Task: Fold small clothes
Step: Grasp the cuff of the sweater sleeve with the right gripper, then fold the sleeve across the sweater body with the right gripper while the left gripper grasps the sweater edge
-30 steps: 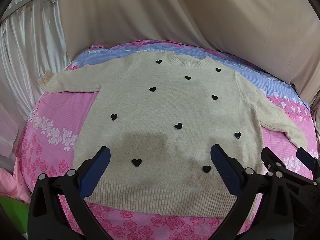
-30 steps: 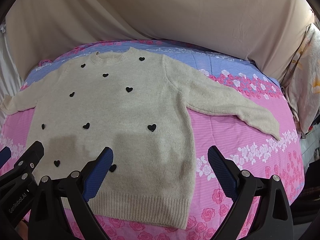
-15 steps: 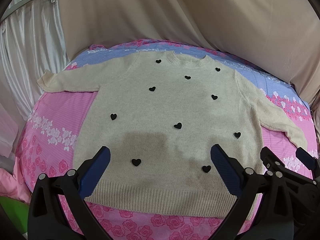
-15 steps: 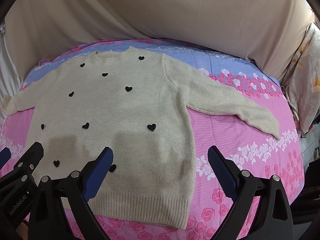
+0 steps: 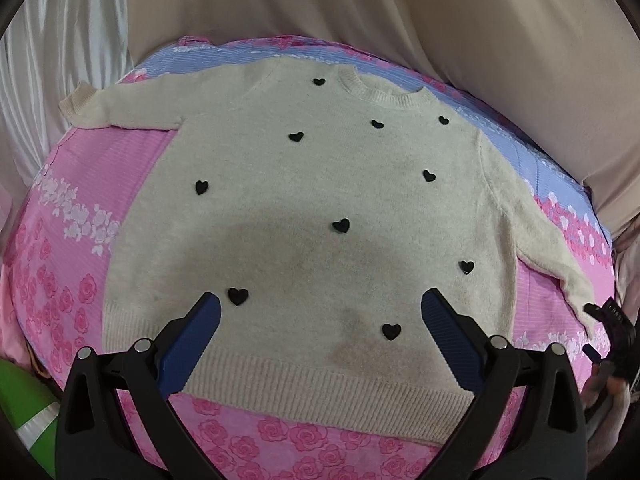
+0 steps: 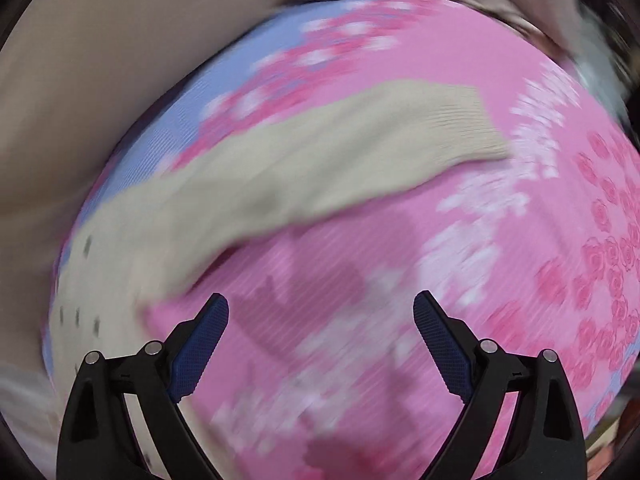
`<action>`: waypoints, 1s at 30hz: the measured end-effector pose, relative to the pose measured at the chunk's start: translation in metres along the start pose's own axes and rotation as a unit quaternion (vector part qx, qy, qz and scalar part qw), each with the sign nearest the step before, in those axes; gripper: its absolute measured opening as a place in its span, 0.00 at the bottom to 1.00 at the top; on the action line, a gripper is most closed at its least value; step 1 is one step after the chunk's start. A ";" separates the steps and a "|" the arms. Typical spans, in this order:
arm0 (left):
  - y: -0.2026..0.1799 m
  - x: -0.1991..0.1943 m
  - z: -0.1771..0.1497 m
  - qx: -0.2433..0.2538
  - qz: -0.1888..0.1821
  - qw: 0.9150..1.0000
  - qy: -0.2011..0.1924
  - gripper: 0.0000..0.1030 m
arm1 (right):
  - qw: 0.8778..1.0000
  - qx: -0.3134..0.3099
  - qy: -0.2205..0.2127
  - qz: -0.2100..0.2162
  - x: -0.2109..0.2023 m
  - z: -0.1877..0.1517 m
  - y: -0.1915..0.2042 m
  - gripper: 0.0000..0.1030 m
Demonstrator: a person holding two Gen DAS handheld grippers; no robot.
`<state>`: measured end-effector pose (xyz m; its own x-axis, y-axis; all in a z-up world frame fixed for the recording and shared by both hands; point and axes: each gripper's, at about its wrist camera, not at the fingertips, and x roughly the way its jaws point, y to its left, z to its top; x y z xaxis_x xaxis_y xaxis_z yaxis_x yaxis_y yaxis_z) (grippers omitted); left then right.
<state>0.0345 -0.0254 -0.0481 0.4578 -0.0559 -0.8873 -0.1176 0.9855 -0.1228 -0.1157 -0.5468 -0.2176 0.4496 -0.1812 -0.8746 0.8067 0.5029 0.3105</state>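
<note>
Right claw (image 6: 321, 312) view: sweater (image 6: 280, 160) blurred

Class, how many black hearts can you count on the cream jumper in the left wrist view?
10 on the cream knitted jumper: four near the collar, three across the middle, three toward the hem. None looks hidden.

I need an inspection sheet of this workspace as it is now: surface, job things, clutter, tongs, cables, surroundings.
Surface: pink and blue floral bedsheet.
Job's things: beige sweater with black hearts, spread flat, unfolded; its right sleeve lies out on the sheet.
Clutter: green object at the near left edge.
Tongs: left tongs open over the hem; right tongs open over bare sheet near the sleeve, view blurred.
Cables: nothing seen.
Surroundings: beige drape, white curtain.
</note>
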 end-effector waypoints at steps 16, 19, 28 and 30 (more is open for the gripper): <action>-0.045 0.019 0.012 0.047 0.018 0.999 0.020 0.95 | 0.986 0.123 -0.070 0.084 0.021 0.101 -0.079 0.12; -0.044 0.023 0.016 0.047 0.004 0.999 0.023 0.95 | 0.979 0.100 -0.104 0.141 -0.018 0.113 -0.044 0.12; -0.036 0.023 0.024 0.060 -0.034 0.998 0.015 0.95 | 0.963 -0.002 -0.109 0.245 -0.101 0.117 0.079 0.12; -0.031 0.025 0.025 0.056 -0.038 0.998 0.018 0.95 | 0.958 -0.038 -0.088 0.271 -0.108 0.105 0.119 0.12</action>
<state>0.0720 -0.0534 -0.0556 0.4293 -0.1352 -0.8930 0.0168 0.9898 -0.1418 -0.0278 -0.5560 -0.0470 0.8573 -0.0128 -0.5146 0.4096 0.6224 0.6670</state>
